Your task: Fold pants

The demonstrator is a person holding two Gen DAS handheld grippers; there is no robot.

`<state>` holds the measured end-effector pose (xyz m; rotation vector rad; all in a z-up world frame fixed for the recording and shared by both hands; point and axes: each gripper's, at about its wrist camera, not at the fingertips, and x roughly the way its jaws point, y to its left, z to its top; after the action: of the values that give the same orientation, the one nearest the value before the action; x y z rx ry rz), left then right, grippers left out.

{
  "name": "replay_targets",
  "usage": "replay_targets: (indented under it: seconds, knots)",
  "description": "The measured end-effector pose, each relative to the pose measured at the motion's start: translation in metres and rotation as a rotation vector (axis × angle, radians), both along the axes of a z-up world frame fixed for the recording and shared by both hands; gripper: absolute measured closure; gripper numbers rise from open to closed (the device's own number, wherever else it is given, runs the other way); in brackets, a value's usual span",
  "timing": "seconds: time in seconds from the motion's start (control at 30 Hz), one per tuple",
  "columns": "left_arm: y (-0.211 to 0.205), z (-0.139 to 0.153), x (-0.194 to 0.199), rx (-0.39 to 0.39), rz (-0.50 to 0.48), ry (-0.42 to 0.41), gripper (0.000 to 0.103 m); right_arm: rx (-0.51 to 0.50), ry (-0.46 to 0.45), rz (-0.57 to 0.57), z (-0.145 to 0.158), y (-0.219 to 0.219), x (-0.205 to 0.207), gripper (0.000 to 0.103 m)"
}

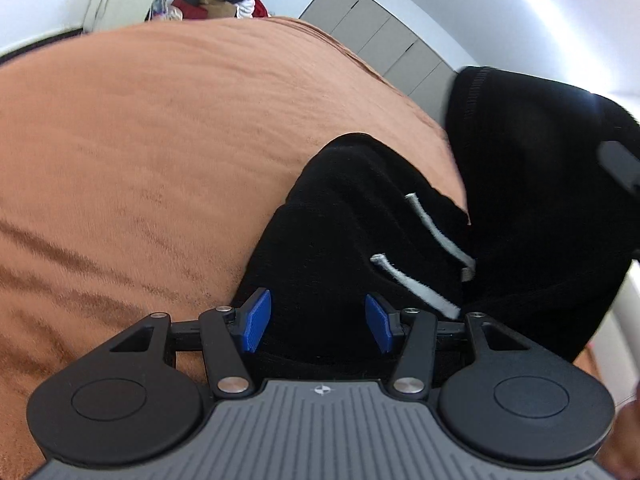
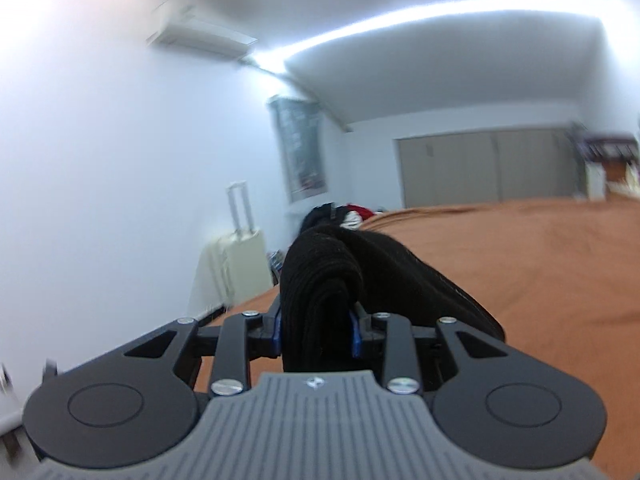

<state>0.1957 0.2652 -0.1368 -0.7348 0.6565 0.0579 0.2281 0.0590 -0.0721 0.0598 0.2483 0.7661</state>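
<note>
Overhead-ish, the left wrist view is showing black knit pants (image 1: 360, 216) with white drawstrings (image 1: 432, 228) lying on a rust-orange bedspread (image 1: 160, 140), one part lifting at the right. Left gripper (image 1: 316, 324) is hovering over the waistband, blue pads (image 1: 256, 322) standing apart, gripping nothing. Only the right wrist view is showing the right gripper (image 2: 316, 334) pinching a thick folded bunch of the pants (image 2: 320, 280) between nearly closed pads, raised above the bedspread (image 2: 520, 272). A cream hard-shell suitcase (image 2: 236, 264) is standing by the wall.
</note>
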Motion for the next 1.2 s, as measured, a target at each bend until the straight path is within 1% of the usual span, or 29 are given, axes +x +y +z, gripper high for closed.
replay_targets:
  seconds: [0.13,0.2,0.23,0.27,0.3,0.37,0.47,0.57,0.67,0.7,0.77,0.8,0.83,0.87,0.9,0.93,1.0,1.07,1.13,1.2]
  knots:
    - [0.017,-0.008,-0.013,-0.125,0.000,-0.033,0.044,-0.134,-0.095,0.077,-0.011,0.033,-0.013,0.077]
    - [0.032,-0.011,-0.028,-0.177,0.076,-0.057,0.044,-0.223,-0.128,0.108,-0.021,0.048,-0.015,0.077]
    - [0.040,-0.011,-0.038,-0.194,0.125,-0.073,0.043,-0.259,-0.141,0.116,-0.028,0.052,-0.015,0.077]
    - [0.048,-0.011,-0.047,-0.208,0.166,-0.079,0.039,-0.287,-0.147,0.123,-0.032,0.059,-0.016,0.076]
    - [0.055,-0.011,-0.056,-0.222,0.194,-0.083,0.038,-0.300,-0.133,0.130,-0.037,0.062,-0.015,0.076]
    - [0.066,-0.011,-0.068,-0.246,0.220,-0.089,0.037,-0.305,-0.119,0.135,-0.047,0.058,-0.005,0.076]
    - [0.076,-0.010,-0.079,-0.276,0.241,-0.094,0.037,-0.337,-0.142,0.146,-0.054,0.061,-0.011,0.076]
    - [0.073,-0.005,-0.084,-0.286,0.239,-0.113,0.036,-0.396,-0.170,0.173,-0.063,0.072,-0.018,0.076]
    - [0.066,-0.001,-0.085,-0.292,0.216,-0.126,0.036,-0.460,-0.163,0.215,-0.086,0.083,-0.025,0.075]
    - [0.064,0.001,-0.085,-0.289,0.215,-0.132,0.036,-0.481,-0.150,0.228,-0.094,0.086,-0.022,0.074]
    - [0.059,0.006,-0.089,-0.276,0.231,-0.159,0.036,-0.559,-0.111,0.264,-0.121,0.093,-0.021,0.071]
    - [0.057,0.008,-0.090,-0.277,0.233,-0.167,0.034,-0.599,-0.095,0.285,-0.131,0.096,-0.018,0.067]
    - [0.055,0.009,-0.091,-0.280,0.228,-0.169,0.033,-0.613,-0.087,0.307,-0.135,0.101,-0.014,0.059]
    - [0.054,0.011,-0.091,-0.282,0.219,-0.166,0.032,-0.615,-0.084,0.322,-0.136,0.103,-0.014,0.055]
    - [0.054,0.012,-0.090,-0.280,0.215,-0.163,0.032,-0.618,-0.085,0.330,-0.132,0.103,-0.017,0.048]
    - [0.054,0.013,-0.089,-0.278,0.211,-0.160,0.032,-0.619,-0.091,0.331,-0.126,0.103,-0.022,0.045]
    - [0.057,0.013,-0.083,-0.280,0.199,-0.153,0.028,-0.595,-0.106,0.310,-0.104,0.098,-0.022,0.045]
    - [0.056,0.014,-0.076,-0.285,0.180,-0.141,0.025,-0.538,-0.096,0.293,-0.088,0.079,-0.031,0.046]
    - [0.058,0.014,-0.066,-0.302,0.147,-0.140,0.024,-0.473,-0.066,0.279,-0.072,0.052,-0.035,0.050]
    - [0.055,0.013,-0.061,-0.329,0.118,-0.148,0.015,-0.422,-0.045,0.243,-0.061,0.026,-0.038,0.050]
